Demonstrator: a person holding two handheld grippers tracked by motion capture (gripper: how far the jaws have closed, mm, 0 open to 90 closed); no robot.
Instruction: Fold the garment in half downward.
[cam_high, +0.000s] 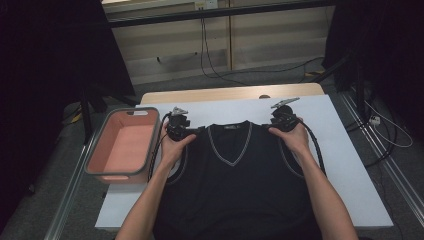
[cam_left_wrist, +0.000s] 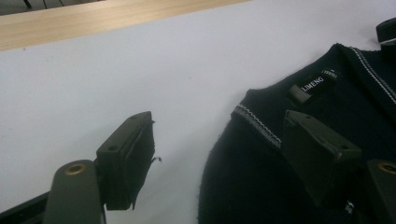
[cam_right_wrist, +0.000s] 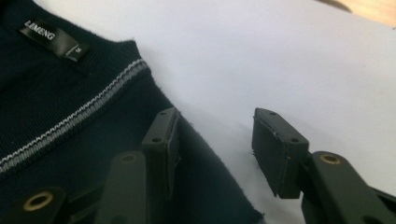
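lying flat on the white-covered worktop, front up, the dark navy knitted sleeveless v-neck vest with pale striped trim is spread with its hem toward the person, which puts both shoulders within reach. each forearm ends at one shoulder: the left hand-held gripper and the right hand-held gripper each straddle a shoulder edge, jaws spread, one pad over knit, the other over bare cover, not yet pinching. likely a paired grasp for lifting or folding. beyond, at left, a salmon-pink plastic basket with grey rim waits. the hem is cut off, and the dark surroundings hide detail.
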